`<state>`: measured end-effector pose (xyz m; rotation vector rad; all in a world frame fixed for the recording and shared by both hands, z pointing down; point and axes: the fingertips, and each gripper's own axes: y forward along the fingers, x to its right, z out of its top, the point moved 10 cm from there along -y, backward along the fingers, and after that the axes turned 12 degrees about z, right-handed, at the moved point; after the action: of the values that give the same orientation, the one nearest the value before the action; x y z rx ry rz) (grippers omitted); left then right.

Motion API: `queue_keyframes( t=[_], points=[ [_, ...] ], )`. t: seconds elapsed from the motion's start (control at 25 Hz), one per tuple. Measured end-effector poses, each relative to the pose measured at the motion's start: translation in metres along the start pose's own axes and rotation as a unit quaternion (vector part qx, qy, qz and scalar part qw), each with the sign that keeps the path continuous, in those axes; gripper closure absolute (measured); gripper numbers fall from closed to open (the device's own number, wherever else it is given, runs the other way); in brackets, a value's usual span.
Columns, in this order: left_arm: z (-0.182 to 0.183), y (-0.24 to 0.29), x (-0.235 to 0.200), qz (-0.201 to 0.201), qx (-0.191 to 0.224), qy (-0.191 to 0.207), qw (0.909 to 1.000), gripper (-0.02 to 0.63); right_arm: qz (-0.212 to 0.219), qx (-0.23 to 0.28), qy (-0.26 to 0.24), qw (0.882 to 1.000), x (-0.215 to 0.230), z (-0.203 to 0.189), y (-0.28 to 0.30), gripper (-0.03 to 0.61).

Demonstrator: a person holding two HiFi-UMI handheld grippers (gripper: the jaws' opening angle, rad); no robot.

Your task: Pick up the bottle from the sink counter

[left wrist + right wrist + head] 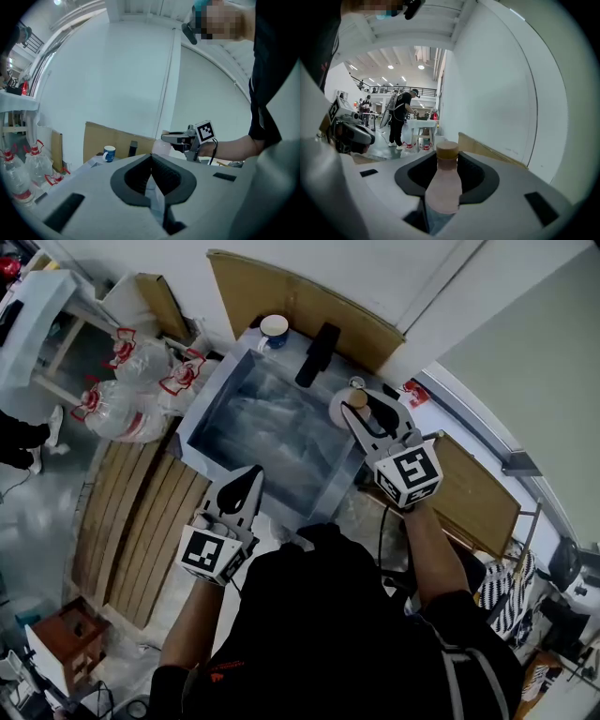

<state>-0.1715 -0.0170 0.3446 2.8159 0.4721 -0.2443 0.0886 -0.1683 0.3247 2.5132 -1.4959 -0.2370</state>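
Sink with two hand-held grippers, one bottle and one mug.
Sink (pixel 214 397): steel basin, viewed from above. Right gripper (pixel 360 409): jaws clenched on the bottle (pixel 443 187), pale body and tan cap, which is held upright over the sink's right edge. Left gripper (pixel 246 482): jaws pressed together, nothing between them, held at the sink's near edge. Mug (pixel 274 329): blue and white, stood at the far corner.
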Motion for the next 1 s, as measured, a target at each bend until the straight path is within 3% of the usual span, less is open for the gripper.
queue_keyframes(
  t=[1.0],
  points=[
    [0.002, 0.003, 0.001, -0.031, 0.021, 0.024, 0.999, 0.595, -0.004, 0.014, 0.04, 0.999, -0.037, -0.003, -0.028, 0.437]
  ],
)
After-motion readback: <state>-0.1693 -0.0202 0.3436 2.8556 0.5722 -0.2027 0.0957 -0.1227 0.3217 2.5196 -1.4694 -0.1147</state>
